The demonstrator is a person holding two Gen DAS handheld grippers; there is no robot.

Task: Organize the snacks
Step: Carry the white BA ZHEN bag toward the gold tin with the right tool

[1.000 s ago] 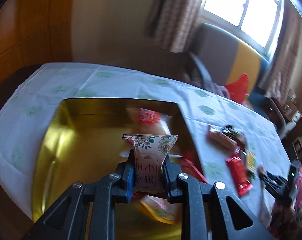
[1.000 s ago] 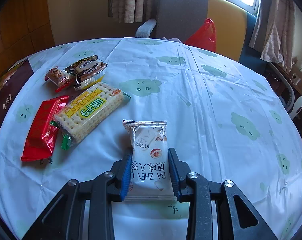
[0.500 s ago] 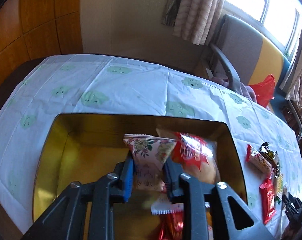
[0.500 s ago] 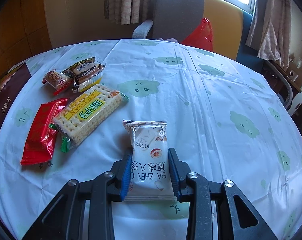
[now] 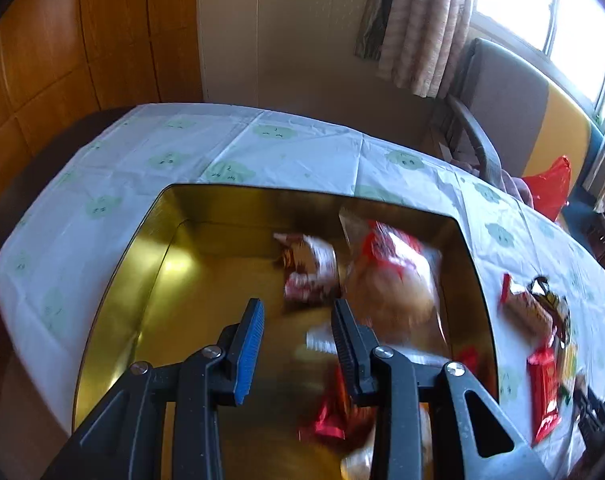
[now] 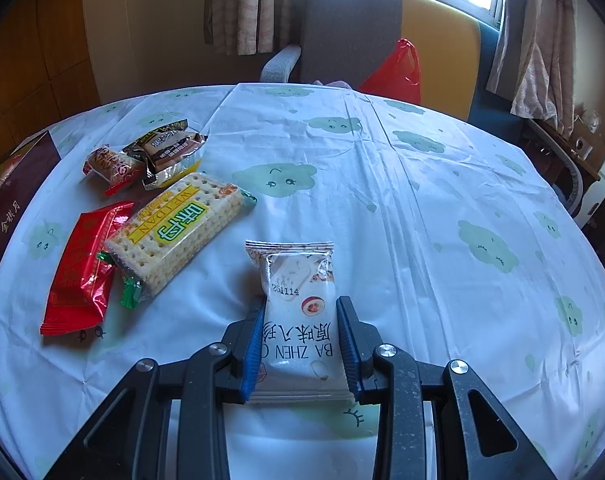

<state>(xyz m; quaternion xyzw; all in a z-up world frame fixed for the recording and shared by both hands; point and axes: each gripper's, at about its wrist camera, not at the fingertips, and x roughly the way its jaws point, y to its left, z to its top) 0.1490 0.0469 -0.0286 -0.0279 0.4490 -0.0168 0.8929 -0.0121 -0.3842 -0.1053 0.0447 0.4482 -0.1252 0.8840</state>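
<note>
My left gripper (image 5: 297, 305) hangs over the open gold box (image 5: 302, 197), and its jaws are opening with nothing between them. The pale floral snack packet (image 5: 310, 268), blurred, lies in the box just beyond the fingertips. Beside it are a red-and-clear bag (image 5: 390, 276) and a red wrapper (image 5: 330, 420). My right gripper (image 6: 300, 302) is shut on a white snack packet (image 6: 290, 276) that rests on the tablecloth (image 6: 422, 208).
Left of the right gripper lie a cracker pack (image 6: 174, 232), a red packet (image 6: 82, 272), a small red-patterned snack (image 6: 114, 166) and a dark packet (image 6: 170, 148). The box's maroon outer wall (image 6: 6, 208) is at the far left. A chair (image 6: 354, 32) stands behind the table.
The left gripper opened and let go of the floral packet, which dropped into the gold box. The right gripper and its white packet have not moved.
</note>
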